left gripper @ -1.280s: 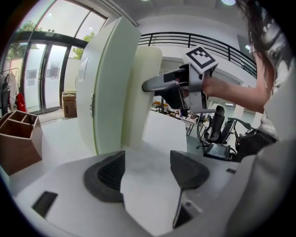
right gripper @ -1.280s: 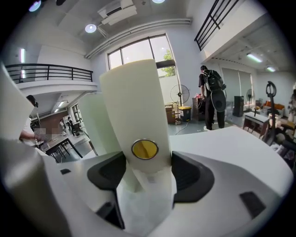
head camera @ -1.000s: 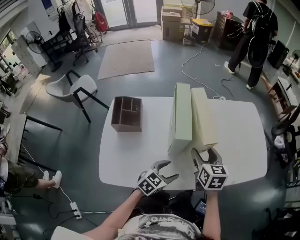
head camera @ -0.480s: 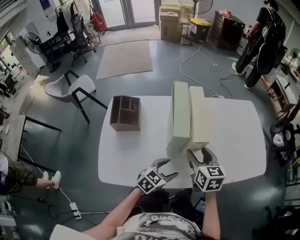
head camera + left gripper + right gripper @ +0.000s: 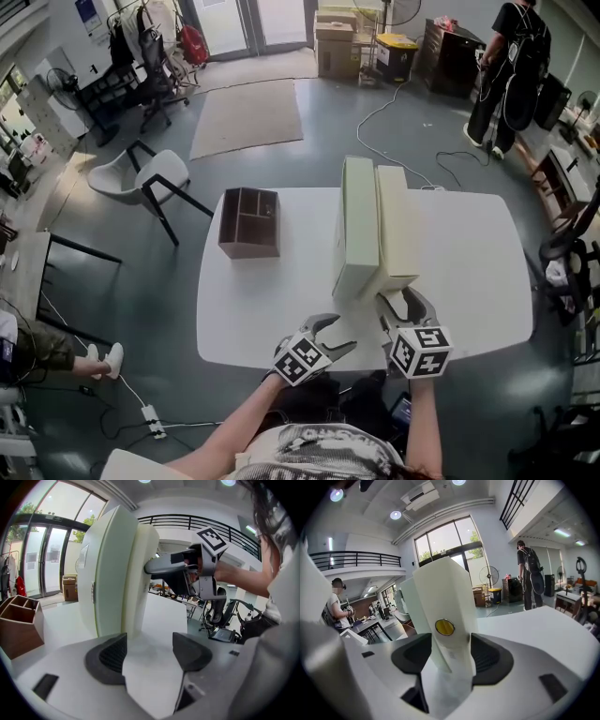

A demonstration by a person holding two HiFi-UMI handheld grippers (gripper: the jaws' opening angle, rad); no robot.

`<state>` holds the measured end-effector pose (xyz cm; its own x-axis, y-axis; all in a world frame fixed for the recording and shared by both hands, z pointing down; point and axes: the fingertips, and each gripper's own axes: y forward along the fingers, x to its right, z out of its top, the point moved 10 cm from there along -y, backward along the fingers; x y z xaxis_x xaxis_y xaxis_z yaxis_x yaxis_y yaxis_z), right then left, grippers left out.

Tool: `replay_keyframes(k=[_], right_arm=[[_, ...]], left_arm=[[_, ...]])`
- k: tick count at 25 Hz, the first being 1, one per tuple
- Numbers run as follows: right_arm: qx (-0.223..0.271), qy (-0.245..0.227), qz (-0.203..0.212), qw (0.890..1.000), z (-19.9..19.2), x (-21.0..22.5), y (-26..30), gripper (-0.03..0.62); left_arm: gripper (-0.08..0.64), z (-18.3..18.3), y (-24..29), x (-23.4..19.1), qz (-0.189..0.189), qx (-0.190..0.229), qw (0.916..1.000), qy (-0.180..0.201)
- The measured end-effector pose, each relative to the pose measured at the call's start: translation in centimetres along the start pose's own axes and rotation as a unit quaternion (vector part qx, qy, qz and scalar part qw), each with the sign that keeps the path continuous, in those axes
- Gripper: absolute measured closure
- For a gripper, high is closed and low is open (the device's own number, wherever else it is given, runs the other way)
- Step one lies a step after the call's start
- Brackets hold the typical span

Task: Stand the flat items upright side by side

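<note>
Jaws of my right gripper (image 5: 403, 302), just closing, pinch the upright cream box (image 5: 396, 225) at its near end; only the right gripper view shows its yellow sticker (image 5: 445, 626). Jaws of my left gripper (image 5: 339, 335) gape empty beside the upright green box (image 5: 357, 225) on the desk (image 5: 272, 300).

Wooden organizer (image 5: 18, 626) cut by left edge, standing person (image 5: 506, 66) cropped at top, near end of cream box (image 5: 396, 220) behind right tongs (image 5: 401, 298)

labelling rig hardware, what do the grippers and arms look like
Left gripper and right gripper: grey bodies, black ribbed pads on the jaws, a cube of black-and-white square markers each. Patterned black-and-white top, forearms bare. Right jaws have just been closing, cream box between them.
</note>
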<state>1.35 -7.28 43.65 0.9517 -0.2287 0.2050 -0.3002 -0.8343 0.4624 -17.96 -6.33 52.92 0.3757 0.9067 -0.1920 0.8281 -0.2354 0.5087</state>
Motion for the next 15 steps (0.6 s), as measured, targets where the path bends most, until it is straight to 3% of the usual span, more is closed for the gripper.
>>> replay_keyframes(k=[7, 15], right_arm=[[0.0, 0.005, -0.002, 1.0, -1.2, -0.3, -1.5, 0.34], [-0.013, -0.002, 0.034, 0.999, -3.4, 0.2, -3.2, 0.361]], left_arm=[[0.258, 0.2, -0.9, 0.3, 0.003, 0.006, 1.0, 0.005], [0.258, 0.1, -1.1, 2.9, 0.03, 0.02, 0.9993, -0.012]])
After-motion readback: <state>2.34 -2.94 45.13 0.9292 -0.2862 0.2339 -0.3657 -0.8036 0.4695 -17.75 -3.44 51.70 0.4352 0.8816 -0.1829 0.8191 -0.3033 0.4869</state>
